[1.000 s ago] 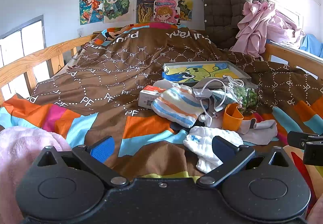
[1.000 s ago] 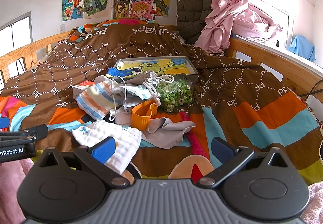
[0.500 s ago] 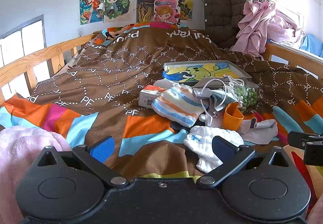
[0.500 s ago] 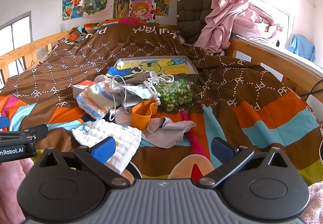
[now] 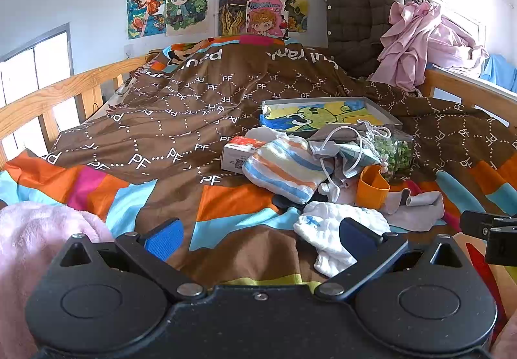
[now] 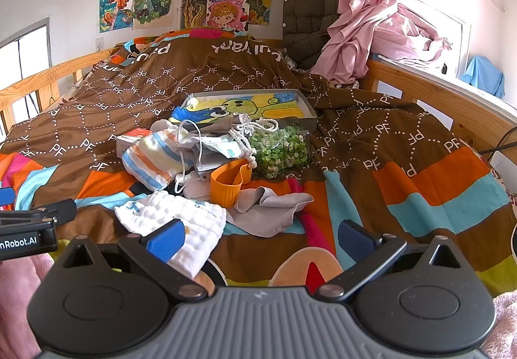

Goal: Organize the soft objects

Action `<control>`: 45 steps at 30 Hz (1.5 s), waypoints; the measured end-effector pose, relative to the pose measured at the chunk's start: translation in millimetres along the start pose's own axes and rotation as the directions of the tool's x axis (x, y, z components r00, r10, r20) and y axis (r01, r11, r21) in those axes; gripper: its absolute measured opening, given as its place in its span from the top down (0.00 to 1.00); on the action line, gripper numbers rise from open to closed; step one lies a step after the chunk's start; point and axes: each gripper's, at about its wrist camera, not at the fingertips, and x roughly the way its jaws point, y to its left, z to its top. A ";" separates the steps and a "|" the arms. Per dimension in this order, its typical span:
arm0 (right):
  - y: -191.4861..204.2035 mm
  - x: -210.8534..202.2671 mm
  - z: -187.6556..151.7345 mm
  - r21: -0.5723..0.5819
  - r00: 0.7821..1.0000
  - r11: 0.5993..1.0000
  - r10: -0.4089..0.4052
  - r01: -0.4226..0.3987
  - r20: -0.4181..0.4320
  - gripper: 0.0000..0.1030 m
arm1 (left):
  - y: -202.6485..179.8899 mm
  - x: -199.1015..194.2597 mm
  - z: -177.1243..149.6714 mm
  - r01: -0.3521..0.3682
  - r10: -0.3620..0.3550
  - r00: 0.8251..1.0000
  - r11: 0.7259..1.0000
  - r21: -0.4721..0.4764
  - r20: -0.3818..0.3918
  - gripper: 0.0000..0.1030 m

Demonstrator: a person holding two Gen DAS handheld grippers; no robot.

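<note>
Nothing has shifted over the last second: the bed (image 5: 97, 90) with its brown patterned cover (image 5: 200, 94), the heap in the middle of it and both tools sit just as they did, so I judge the sorting has not yet begun and the person is pausing to choose a first piece. The heap lies ahead of both cameras: a picture tray (image 5: 329, 110) at the back, a striped cloth pouch (image 5: 284, 168) leaning on a small box (image 5: 239, 150), a bag of green bits (image 6: 279, 152), an orange cup (image 6: 227, 186), a grey cloth (image 6: 271, 213) and, nearest, a white quilted cloth (image 6: 174, 216). The left gripper (image 5: 258, 234) hangs over bare cover with its fingers wide apart and nothing between them; the right gripper (image 6: 261, 236) is likewise spread and empty, its left finger overlapping the white cloth's edge in view, though I cannot tell if it touches. A dark thing under the pouch is mostly hidden, the tangle of cords and papers is hard to separate, and the pink fleece (image 5: 35, 239) at the left corner is cut off.
</note>
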 end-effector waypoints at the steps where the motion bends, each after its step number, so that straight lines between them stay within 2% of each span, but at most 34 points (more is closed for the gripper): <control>1: 0.0 0.0 0.0 0.000 1.000 1.000 0.000 0.000 0.000 0.00 | 0.1 0.0 0.0 0.000 0.000 1.000 1.000 0.000 0.000 0.01; 29: 0.8 0.7 -1.1 0.002 1.000 1.000 0.001 -0.001 -0.001 0.00 | 0.1 0.0 0.1 -0.003 0.003 1.000 1.000 0.000 -0.002 0.01; 33: 1.1 8.3 4.0 0.005 0.999 1.000 0.019 -0.019 -0.039 0.00 | -4.7 2.4 -0.1 -0.003 0.003 1.000 1.000 0.007 -0.023 0.01; 38: -3.0 20.6 11.4 -0.005 0.994 0.998 0.069 -0.069 -0.083 0.00 | -14.0 12.0 12.4 0.044 -0.041 0.997 0.997 0.061 -0.058 0.01; 45: -17.9 54.0 29.5 -0.055 0.981 0.992 0.107 -0.117 -0.163 0.00 | -22.1 43.0 34.9 0.178 -0.154 0.977 0.969 0.170 -0.149 0.01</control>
